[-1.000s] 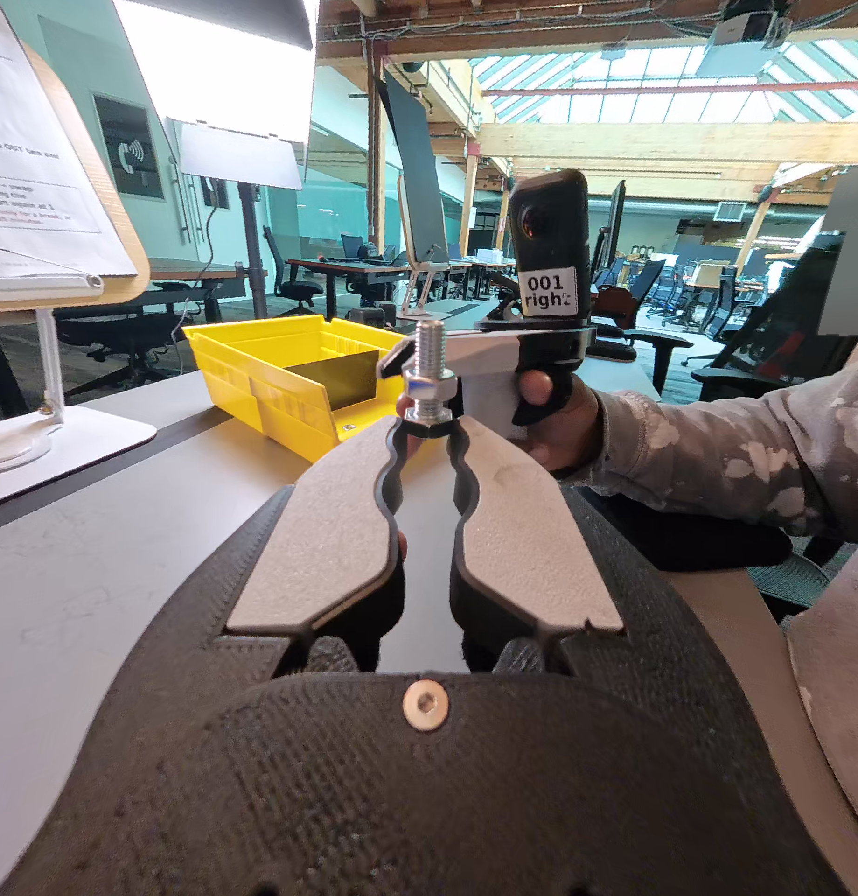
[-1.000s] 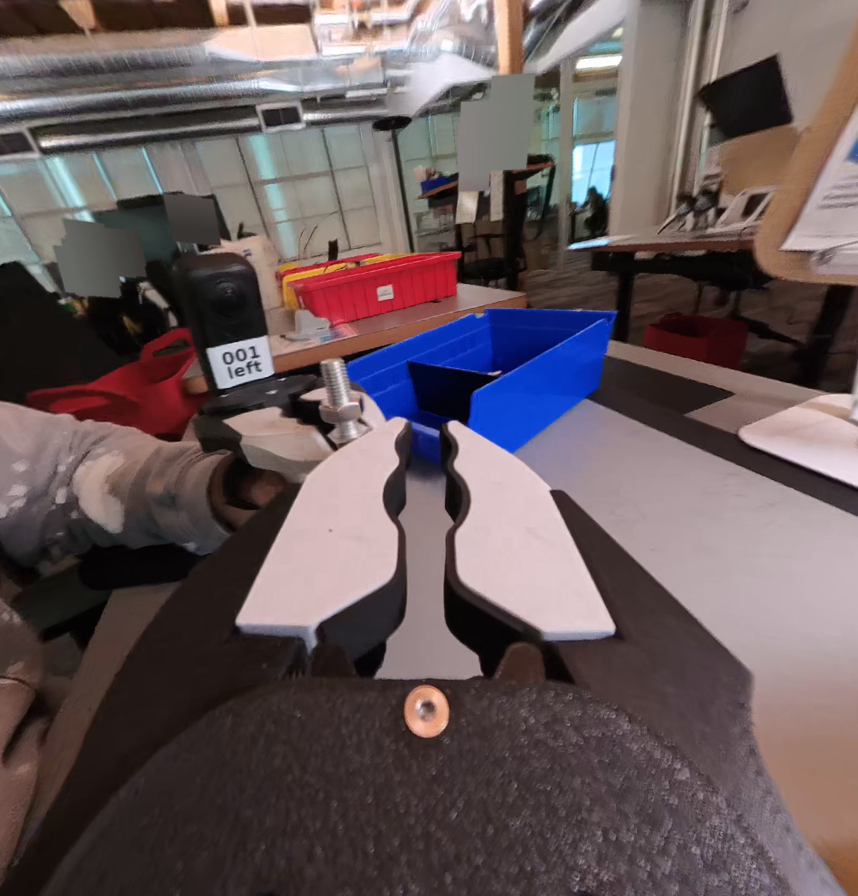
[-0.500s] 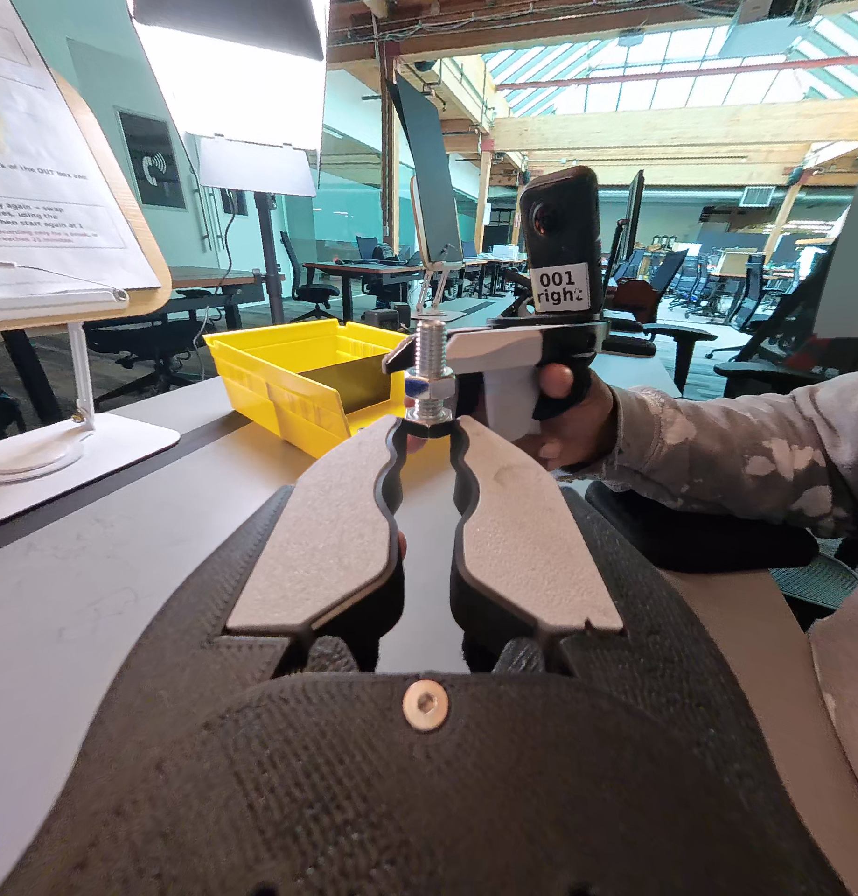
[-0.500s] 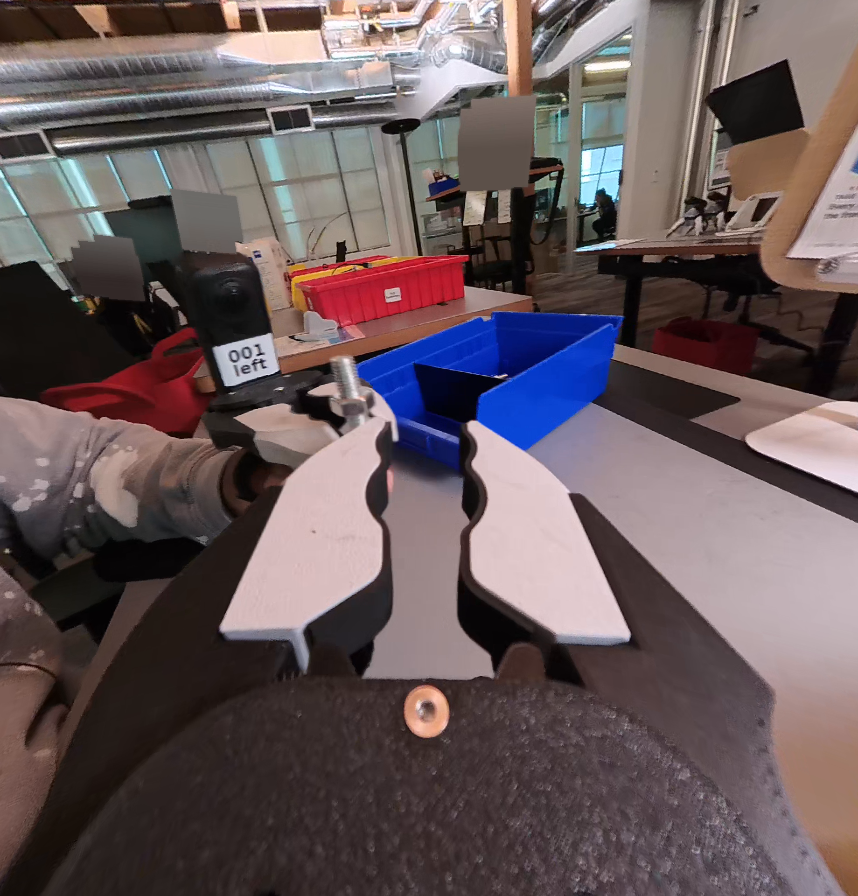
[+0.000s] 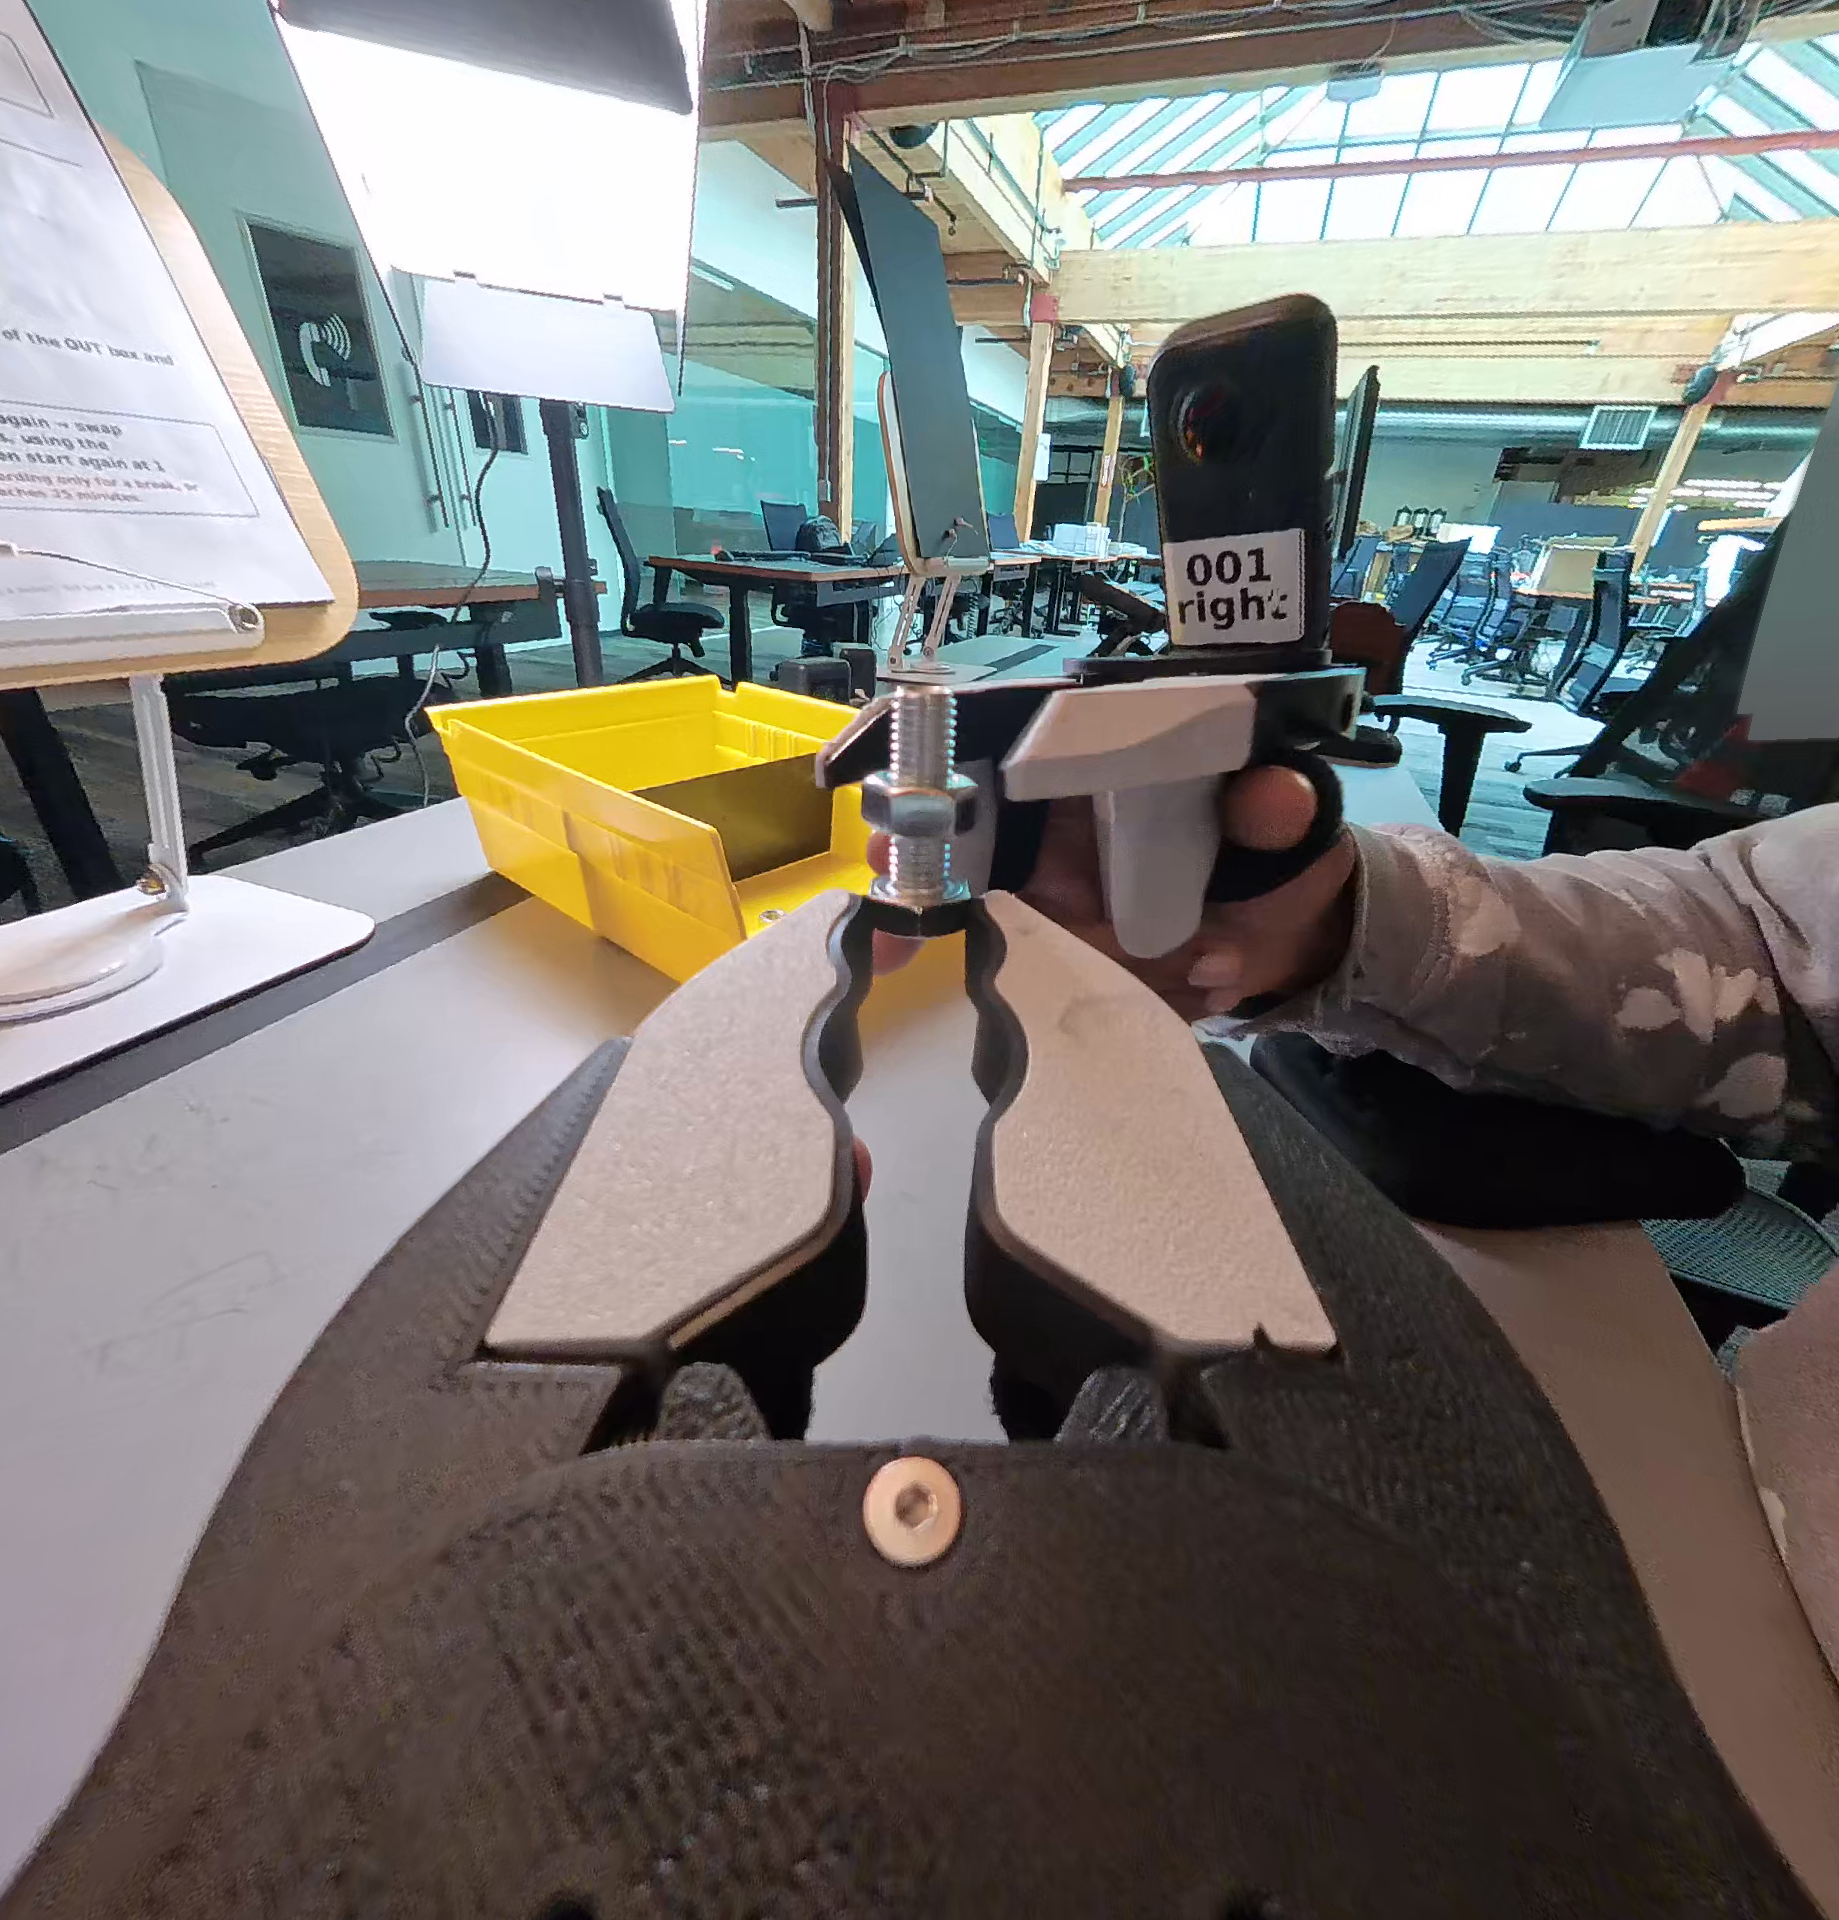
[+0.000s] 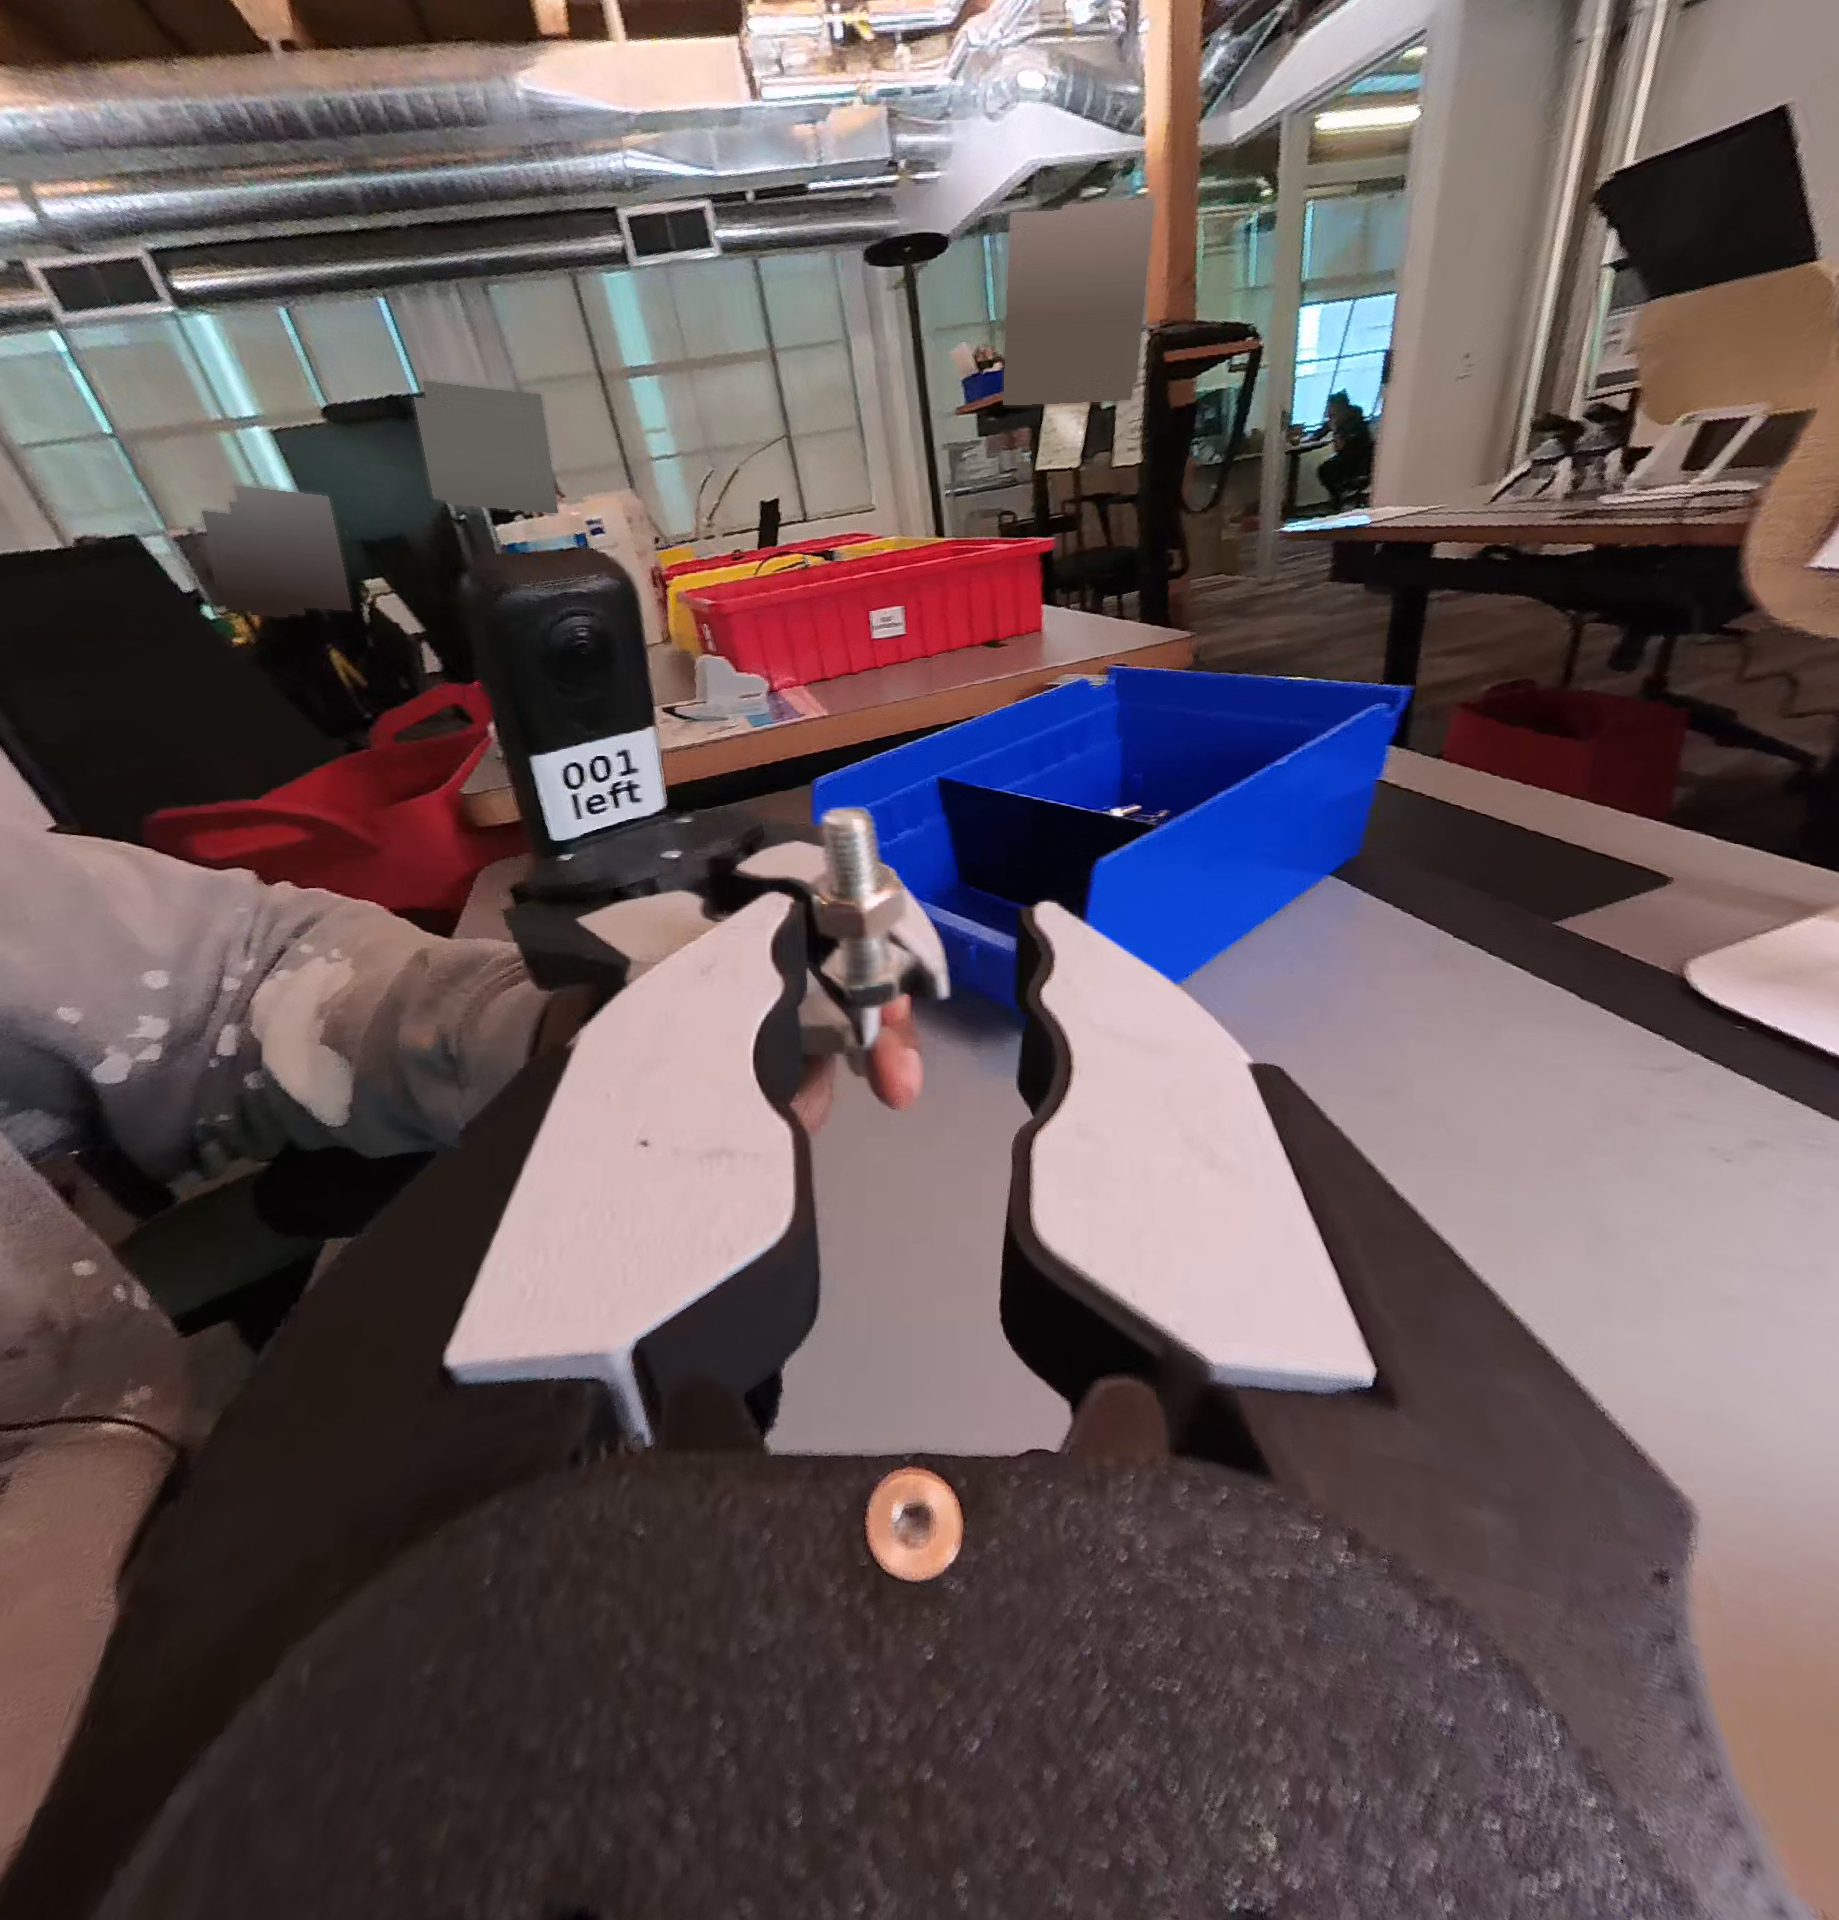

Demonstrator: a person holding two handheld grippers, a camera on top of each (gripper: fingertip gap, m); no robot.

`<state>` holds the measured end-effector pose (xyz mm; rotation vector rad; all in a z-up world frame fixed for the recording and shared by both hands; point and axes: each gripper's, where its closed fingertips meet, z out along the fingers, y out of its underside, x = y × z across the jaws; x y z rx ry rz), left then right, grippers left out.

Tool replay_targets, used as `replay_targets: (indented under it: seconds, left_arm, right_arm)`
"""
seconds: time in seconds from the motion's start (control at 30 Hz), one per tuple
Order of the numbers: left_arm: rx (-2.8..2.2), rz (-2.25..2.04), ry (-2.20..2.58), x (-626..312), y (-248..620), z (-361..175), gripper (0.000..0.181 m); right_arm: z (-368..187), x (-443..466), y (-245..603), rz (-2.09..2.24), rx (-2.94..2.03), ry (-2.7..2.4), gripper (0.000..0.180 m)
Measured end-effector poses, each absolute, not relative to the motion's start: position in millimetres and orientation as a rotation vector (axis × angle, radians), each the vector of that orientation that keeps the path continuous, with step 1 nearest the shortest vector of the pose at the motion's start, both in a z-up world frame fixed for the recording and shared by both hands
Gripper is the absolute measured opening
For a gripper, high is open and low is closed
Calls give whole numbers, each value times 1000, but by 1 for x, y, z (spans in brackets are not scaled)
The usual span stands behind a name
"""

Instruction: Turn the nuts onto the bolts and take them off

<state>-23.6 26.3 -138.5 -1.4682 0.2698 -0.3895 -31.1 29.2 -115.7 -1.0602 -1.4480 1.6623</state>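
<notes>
The left gripper pinches the head of the upright bolt at its jaw tips. The nut sits mid-thread, above the jaws. The right gripper jaws are spread, flanking the bolt without touching it.

White lettered sticker on each black camera (printed sheet too)

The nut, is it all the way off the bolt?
No, the nut sits partway down the bolt, which the left tongs pinch by its head.
</notes>
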Motion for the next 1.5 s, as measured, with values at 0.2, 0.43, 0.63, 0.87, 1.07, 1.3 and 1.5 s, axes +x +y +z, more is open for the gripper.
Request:
replay_targets:
  seconds: [0.2, 0.43, 0.63, 0.87, 1.07, 1.3, 1.5]
  left_arm:
    - [-1448, -417, 267, -25, 24, -135, 18]
    - [-1463, -406, 269, -23, 26, -137, 18]
    - [-1430, -420, 261, -27, 22, -130, 18]
    - [-1450, -417, 275, -21, 25, -135, 18]
    - [-1428, -419, 264, -25, 22, -129, 18]
    - [-1444, -420, 274, -21, 24, -133, 18]
    - [-1436, -422, 274, -23, 23, -130, 18]
  right_arm:
    - [-119, -36, 47, 1612, -1133, -1387, 13]
    - [-116, -33, 27, 1673, -1071, -1458, 38]
    - [-116, -35, 54, 1629, -1132, -1362, 13]
    - [-113, -33, 22, 1688, -1067, -1464, 40]
    - [-113, -32, 56, 1661, -1146, -1356, 21]
    - [-112, -34, 27, 1685, -1075, -1451, 39]
    - [-109, -30, 52, 1662, -1117, -1370, 26]
